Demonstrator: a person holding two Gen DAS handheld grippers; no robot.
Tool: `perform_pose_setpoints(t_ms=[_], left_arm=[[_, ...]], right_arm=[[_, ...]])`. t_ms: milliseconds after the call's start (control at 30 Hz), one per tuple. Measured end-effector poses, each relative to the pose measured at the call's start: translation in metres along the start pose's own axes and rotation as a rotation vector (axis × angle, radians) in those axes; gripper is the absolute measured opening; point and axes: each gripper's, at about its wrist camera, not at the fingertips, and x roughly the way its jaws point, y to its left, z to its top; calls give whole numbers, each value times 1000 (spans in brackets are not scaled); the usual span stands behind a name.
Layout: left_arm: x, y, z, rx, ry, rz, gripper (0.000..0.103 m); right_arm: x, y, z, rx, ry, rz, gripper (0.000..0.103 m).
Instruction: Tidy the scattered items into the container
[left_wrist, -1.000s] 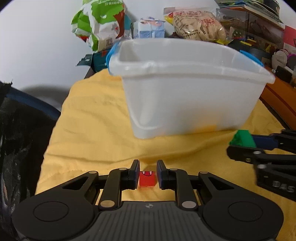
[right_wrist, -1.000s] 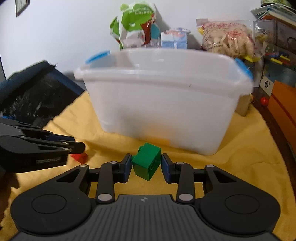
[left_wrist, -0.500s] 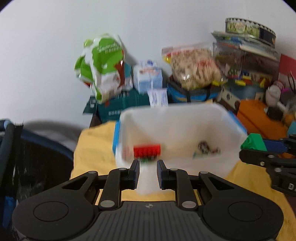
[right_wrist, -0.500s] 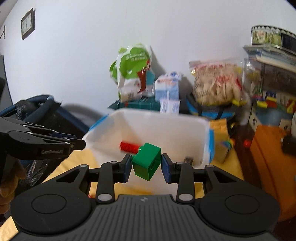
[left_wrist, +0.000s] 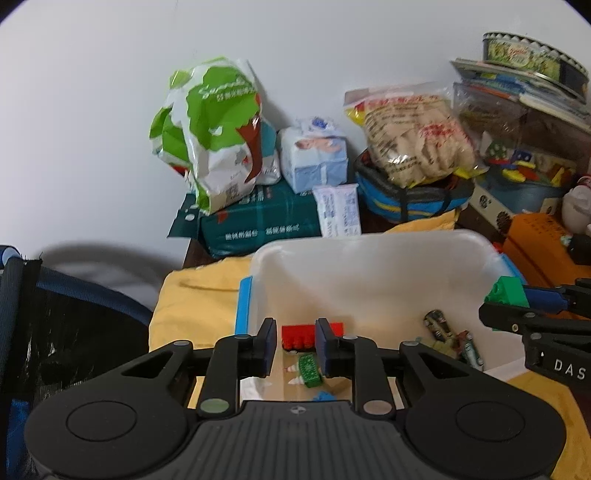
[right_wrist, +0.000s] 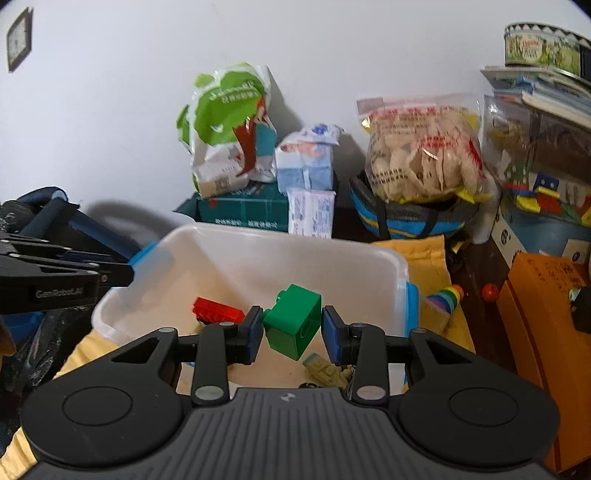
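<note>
The white plastic container with blue side latches sits on a yellow cloth. My left gripper hovers over its near edge, jaws apart and empty. A red brick lies inside the container, beyond the fingertips. My right gripper is over the container with the green brick between its pads; the right pad stands slightly off the brick. The red brick also shows in the right wrist view. The green brick shows at the right of the left wrist view.
Inside the container lie a green toy piece, toy cars and a tan toy. Behind it are a green-white bag, tissue packs, a snack bag. An orange box stands at right, a dark bag at left.
Both grippers rose from the cloth to above the container. The left gripper let go of its red brick, which now lies inside. The right gripper still carries the green brick.
</note>
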Motion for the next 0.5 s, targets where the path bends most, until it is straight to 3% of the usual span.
perform_pose_setpoints(t_ms=[133,300,367,500], left_arm=[[7,2,-2,4,9,3,43],[13,-1,-1,-5,22,-4,47],[15,-1,-2,-4,26,0,63],[15,5,-5,-16,28,-10,72]], right_arm=[[9,0,-2,-12,16,-17,40],[12,0,-4,-12,28,-26,41],[12,0,-6,-15,30,-29,59],[5,3,-8,-35,1,-32,73]])
